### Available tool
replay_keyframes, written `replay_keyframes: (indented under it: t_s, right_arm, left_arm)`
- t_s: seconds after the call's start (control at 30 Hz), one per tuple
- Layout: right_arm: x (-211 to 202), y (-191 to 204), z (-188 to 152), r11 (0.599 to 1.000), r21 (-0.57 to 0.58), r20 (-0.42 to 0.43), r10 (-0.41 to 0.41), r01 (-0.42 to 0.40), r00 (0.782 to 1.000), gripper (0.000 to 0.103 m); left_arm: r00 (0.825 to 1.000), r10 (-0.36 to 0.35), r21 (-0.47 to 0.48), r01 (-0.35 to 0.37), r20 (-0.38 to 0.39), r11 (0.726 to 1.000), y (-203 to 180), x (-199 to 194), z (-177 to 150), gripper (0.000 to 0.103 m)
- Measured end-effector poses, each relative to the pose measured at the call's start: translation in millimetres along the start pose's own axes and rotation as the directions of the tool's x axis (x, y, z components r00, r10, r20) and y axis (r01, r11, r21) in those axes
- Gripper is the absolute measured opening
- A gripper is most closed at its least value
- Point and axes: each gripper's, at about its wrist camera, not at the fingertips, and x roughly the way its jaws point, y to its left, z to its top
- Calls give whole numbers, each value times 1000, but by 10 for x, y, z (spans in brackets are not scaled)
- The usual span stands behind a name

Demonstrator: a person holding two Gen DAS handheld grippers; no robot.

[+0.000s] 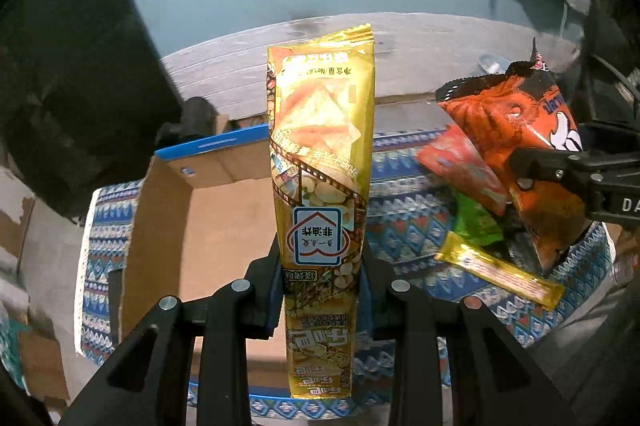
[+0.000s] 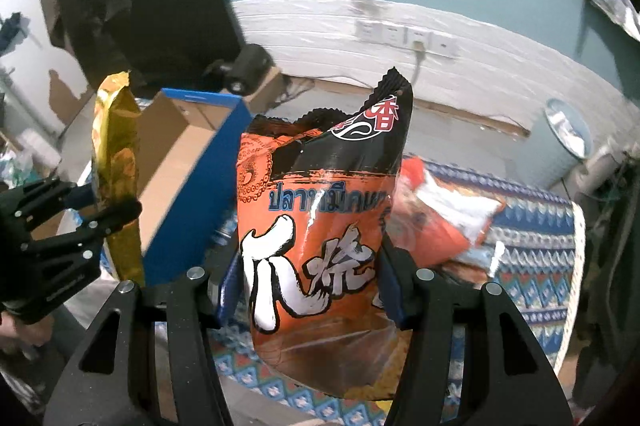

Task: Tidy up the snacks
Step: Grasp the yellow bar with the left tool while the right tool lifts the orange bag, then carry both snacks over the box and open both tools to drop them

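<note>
Patterned blue cloth [image 1: 400, 201] covers the surface, and on it stands an open cardboard box [image 1: 224, 209] whose visible floor looks bare, so by my judgement little is sorted yet: a red packet [image 1: 460, 165], a green packet [image 1: 478, 222] and a gold stick sachet [image 1: 500, 272] lie heaped right of the box. Over the box, the left gripper [image 1: 320, 290] is clenched on a tall gold snack pack [image 1: 320, 153]. Right of the box, above the heap, the right gripper [image 2: 308, 278] grasps an orange squid-snack bag [image 2: 320, 226].
</note>
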Motion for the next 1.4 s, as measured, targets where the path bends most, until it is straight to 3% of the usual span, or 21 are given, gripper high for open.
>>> replay_keyframes:
  t_s: [0.33,0.8,1.27,1.33,1.4]
  right_arm:
    - [321,610,318,994,-81,-14,68,-69,998,57]
    - [890,1385,650,981,-124,-99,138,-150,985,57]
    - [1321,1835,682,972,-115,-188,180,-203,966,58]
    - [1346,1810,683,973,-105,-197,180,-204,964,60]
    - [1326,1803,692,973,-106,-193,180,-203,965,63]
  left_arm:
    - [998,66,-94,-67,-13,993,641,147,-95,31]
    - [988,149,-168,-155,-46,974,1212,338,-218,31]
    - [987,113,-258,-140,-117,956,1533,503,-406,33]
    - [986,125,-257,-150,-111,955,1538,479,-397,36]
    - [983,144,-250,-169,-115,953,1524,461,-381,58]
